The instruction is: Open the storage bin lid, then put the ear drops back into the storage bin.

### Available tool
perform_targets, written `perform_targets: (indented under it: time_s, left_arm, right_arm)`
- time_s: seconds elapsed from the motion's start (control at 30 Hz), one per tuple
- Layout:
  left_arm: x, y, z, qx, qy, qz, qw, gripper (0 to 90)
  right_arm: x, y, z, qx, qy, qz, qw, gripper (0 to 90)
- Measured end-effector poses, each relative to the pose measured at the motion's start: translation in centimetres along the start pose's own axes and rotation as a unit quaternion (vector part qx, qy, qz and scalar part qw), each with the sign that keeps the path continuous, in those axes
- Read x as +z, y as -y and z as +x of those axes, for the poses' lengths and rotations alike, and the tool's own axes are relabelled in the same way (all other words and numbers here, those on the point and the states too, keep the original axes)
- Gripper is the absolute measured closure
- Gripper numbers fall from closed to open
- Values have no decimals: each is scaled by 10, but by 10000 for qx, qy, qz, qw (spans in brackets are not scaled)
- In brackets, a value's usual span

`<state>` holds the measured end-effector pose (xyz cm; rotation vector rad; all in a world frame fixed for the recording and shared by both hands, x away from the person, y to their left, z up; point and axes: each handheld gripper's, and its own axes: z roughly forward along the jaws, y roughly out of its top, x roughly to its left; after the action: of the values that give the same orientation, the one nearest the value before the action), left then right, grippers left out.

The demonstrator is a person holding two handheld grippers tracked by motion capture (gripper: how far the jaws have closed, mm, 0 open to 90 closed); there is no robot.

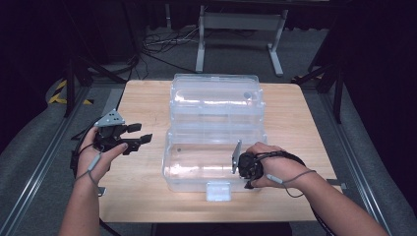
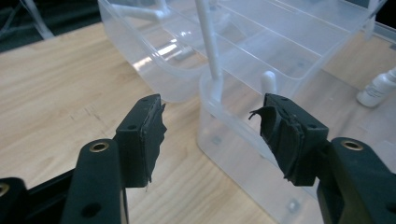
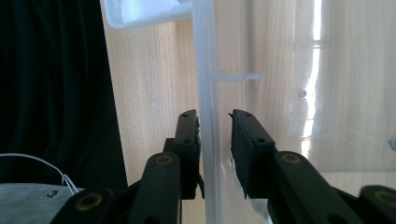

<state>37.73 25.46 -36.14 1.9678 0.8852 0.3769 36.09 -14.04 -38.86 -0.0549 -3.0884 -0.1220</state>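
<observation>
Straddling the near wall of the clear box (image 1: 211,147) with my right gripper (image 3: 215,140): one jaw outside, touching the wall, the other inside with a gap, so no pinch yet. Box sits open mid-table (image 1: 147,103), lid folded back. My left gripper (image 2: 212,135) hovers just left of the box, jaws spread, nothing between them.

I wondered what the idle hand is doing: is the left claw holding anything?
No, the left claw stands open with nothing between its black pads, just short of the clear plastic box.
</observation>
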Motion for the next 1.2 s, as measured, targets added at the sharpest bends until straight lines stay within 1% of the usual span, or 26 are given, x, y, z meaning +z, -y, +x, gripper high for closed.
perform_targets:
  time_s: [0.03,0.07,0.1,0.13,0.17,0.2,0.23,0.27,0.37,0.4,0.43,0.57,0.63,0.67,0.77,0.83,0.9,0.93,0.97,1.0,1.07,1.2]
  left_arm:
    - [0,-1,-1,48,6,-96,9999,380]
    - [0,-1,-1,26,45,-171,9998,371]
    - [0,-2,-2,28,105,-251,9996,351]
    - [0,-2,-2,28,105,-251,9996,355]
    - [1,-2,-2,148,201,-518,9983,352]
    - [2,-3,-3,100,318,-579,9978,333]
    - [3,-4,-4,71,379,-523,9979,310]
    - [3,-4,-5,110,385,-491,9980,305]
    - [5,-7,-6,197,212,-375,9989,271]
    - [5,-8,-5,200,167,-387,9989,267]
    - [5,-9,-5,159,95,-397,9990,261]
    - [4,-12,-5,145,44,-406,9991,237]
    - [4,-15,-4,128,117,-546,9984,250]
    - [5,-17,-5,158,167,-536,9983,251]
    - [10,-26,-7,293,240,-460,9982,252]
    - [12,-33,-10,432,287,-395,9979,259]
    - [14,-42,-13,534,379,-389,9971,266]
    - [15,-45,-14,556,445,-389,9967,274]
    - [15,-45,-14,556,445,-389,9967,279]
    - [16,-49,-16,607,499,-378,9962,279]
    - [19,-56,-17,671,511,-339,9959,280]
    - [29,-68,-18,750,576,-204,9953,292]
  right_arm:
    - [2,0,0,4,-8,4,10000,759]
    - [3,-1,1,4,-25,10,10000,765]
    - [4,-1,1,-45,-47,8,10000,777]
    - [5,-1,2,-49,-96,-29,9999,780]
    - [6,-1,2,-88,-49,-8,9999,799]
    - [6,-1,2,-79,-25,31,10000,808]
    - [8,-1,2,-67,-23,13,10000,810]
    - [8,0,2,-72,-8,-4,10000,813]
    - [8,0,4,-99,66,-6,9999,821]
    - [8,0,4,-119,105,-14,9999,822]
    - [8,1,4,-109,95,-19,9999,822]
    - [8,2,5,-88,99,-91,9999,822]
    - [8,3,5,-76,117,-108,9998,821]
    - [8,3,5,-74,120,-98,9999,820]
    - [9,4,5,6,91,-197,9998,817]
    - [8,5,4,9,63,-187,9998,814]
    - [9,5,3,22,50,-190,9998,813]
    - [9,5,3,29,51,-191,9998,812]
    - [9,5,3,29,51,-191,9998,812]
    - [9,5,3,16,49,-198,9998,812]
    - [9,5,3,79,43,-217,9997,810]
    - [9,6,3,113,29,-234,9997,809]
